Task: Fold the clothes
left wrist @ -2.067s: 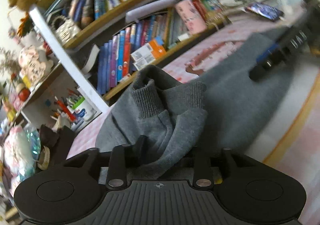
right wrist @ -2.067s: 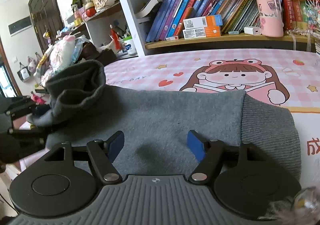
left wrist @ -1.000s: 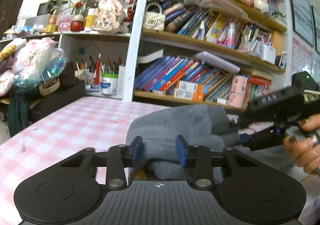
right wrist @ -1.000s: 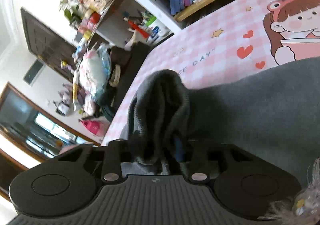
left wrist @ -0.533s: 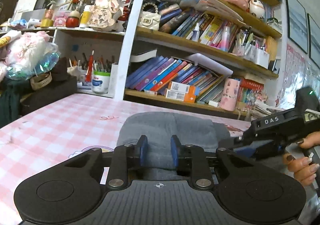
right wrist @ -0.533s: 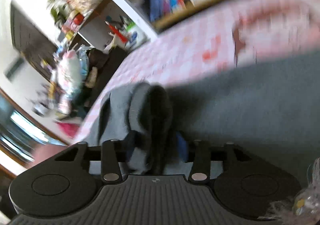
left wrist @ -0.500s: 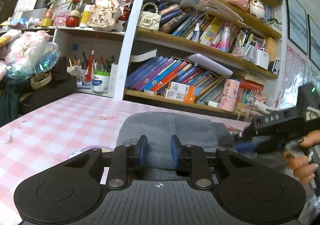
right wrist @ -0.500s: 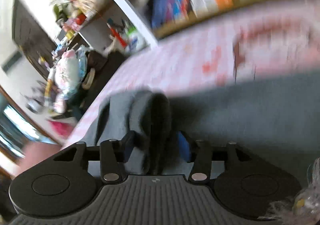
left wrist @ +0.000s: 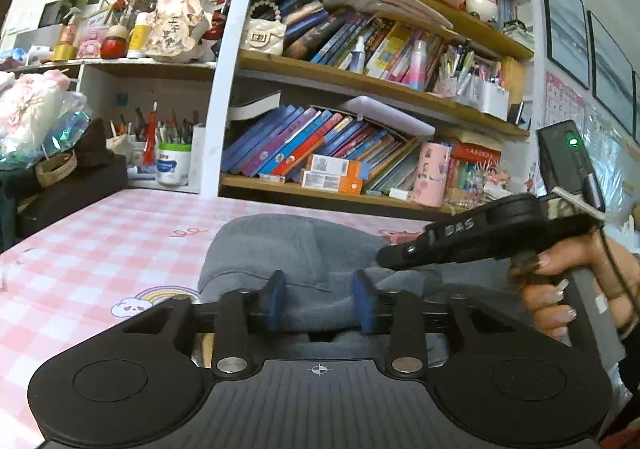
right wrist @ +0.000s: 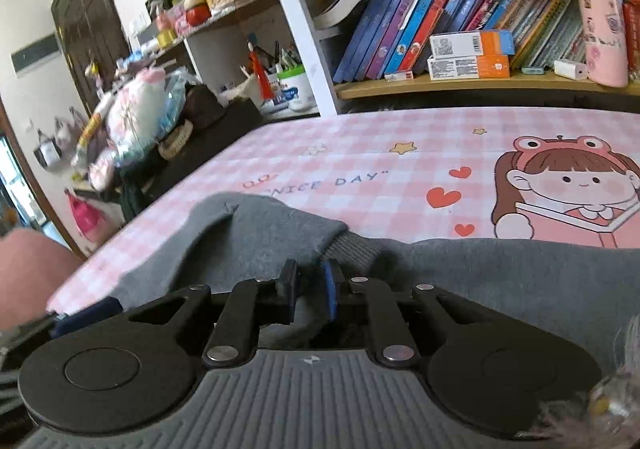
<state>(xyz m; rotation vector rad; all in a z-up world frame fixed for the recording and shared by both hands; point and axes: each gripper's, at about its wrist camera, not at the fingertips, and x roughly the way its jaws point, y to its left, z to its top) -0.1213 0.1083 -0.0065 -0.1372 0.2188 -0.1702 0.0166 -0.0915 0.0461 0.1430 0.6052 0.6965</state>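
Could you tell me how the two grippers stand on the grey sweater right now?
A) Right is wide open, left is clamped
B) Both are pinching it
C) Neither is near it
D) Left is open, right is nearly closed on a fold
D: the left gripper has its blue pads wide apart over the sweater, while the right gripper has its pads nearly together on a fold.

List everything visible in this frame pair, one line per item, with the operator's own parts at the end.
Sweatshirt: one, grey, lying on the table, partly folded.
Tablecloth: one, pink check with a cartoon girl, covering the table.
Bookshelf: one, white upright with wooden shelves, behind the table.
Books: many, mostly blue and purple, leaning on the lower shelf.
Pink cup: one, on the lower shelf, right.
Pen pot: one, white with a green rim, left compartment.
Left gripper: fingers apart, sweatshirt between them.
Right gripper: fingers nearly closed on a sweatshirt fold.
Right hand: holding the right gripper's handle.
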